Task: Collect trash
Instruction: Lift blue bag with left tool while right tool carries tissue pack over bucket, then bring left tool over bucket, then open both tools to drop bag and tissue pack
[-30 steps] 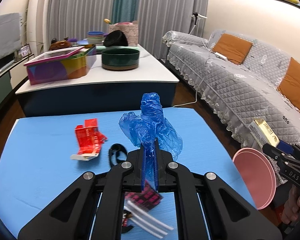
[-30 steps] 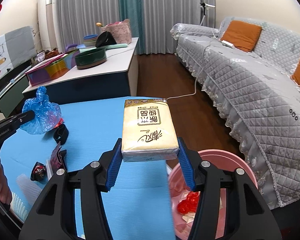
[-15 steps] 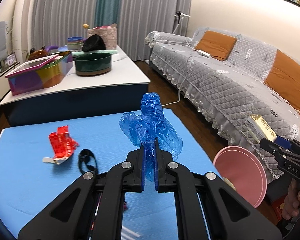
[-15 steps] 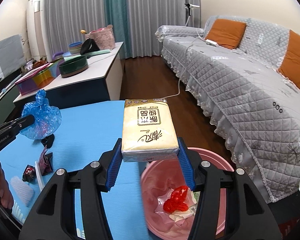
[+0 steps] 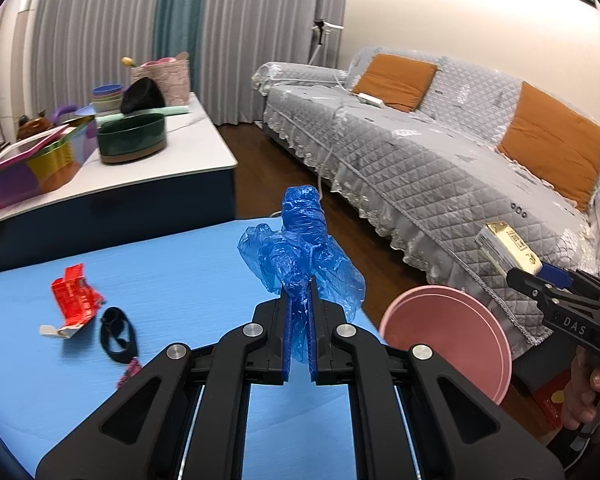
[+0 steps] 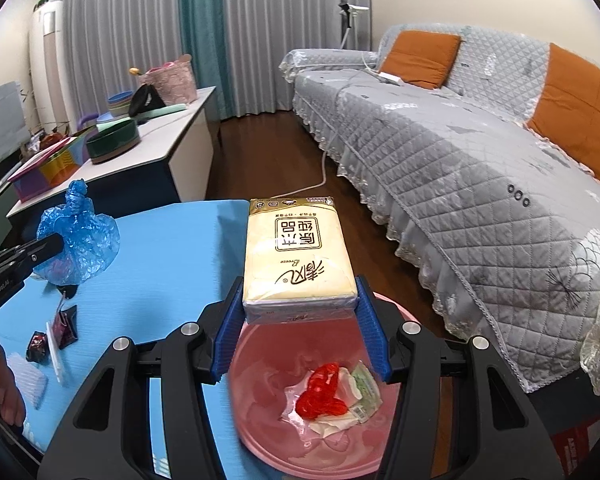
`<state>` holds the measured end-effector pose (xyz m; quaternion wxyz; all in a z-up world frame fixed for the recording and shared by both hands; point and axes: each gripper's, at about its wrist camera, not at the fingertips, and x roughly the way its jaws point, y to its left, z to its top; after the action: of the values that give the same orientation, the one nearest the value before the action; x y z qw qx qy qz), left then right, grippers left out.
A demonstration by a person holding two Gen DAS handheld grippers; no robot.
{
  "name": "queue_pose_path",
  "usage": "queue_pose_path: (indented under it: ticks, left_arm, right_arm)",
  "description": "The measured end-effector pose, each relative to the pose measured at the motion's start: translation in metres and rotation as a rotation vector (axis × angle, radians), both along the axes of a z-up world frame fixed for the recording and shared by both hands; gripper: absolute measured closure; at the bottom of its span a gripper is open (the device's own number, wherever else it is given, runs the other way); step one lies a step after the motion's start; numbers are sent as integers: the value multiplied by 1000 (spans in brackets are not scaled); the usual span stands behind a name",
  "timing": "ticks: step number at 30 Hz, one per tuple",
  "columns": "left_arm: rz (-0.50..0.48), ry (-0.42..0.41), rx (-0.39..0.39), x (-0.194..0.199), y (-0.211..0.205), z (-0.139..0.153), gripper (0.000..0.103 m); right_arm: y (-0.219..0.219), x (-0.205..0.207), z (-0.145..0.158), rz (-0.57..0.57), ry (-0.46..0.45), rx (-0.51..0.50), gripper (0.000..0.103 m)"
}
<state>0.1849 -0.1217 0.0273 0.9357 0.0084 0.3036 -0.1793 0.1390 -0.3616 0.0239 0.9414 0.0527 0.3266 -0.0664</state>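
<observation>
The pink bin, partly hidden by the right gripper grasping a tissue pack, holds red and pale scraps. The left gripper is clenched on a blue plastic bag.

— How is the room lit?
— Even, soft indoor light is seen; shadows are faint.
— And sharpness?
— Edges are bent and vignetted by the fisheye; the round pink plastic bin is blurred slightly.
</observation>
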Motion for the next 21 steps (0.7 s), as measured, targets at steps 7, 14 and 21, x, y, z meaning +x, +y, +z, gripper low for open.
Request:
queue_pose_path:
  ticks: [7, 14, 21]
  left_arm:
    - [-55, 0, 2, -8, -22, 0, 97]
    - [-97, 3, 2, -13, -49, 1, 97]
    - [-160, 4, 27, -18, -78, -3, 97]
  right_arm:
    - [-22, -10, -2, -38, 2, 5, 49]
    - [-38, -19, 0, -66, -3, 18, 49]
    - [-52, -26, -2, -89, -1, 29, 49]
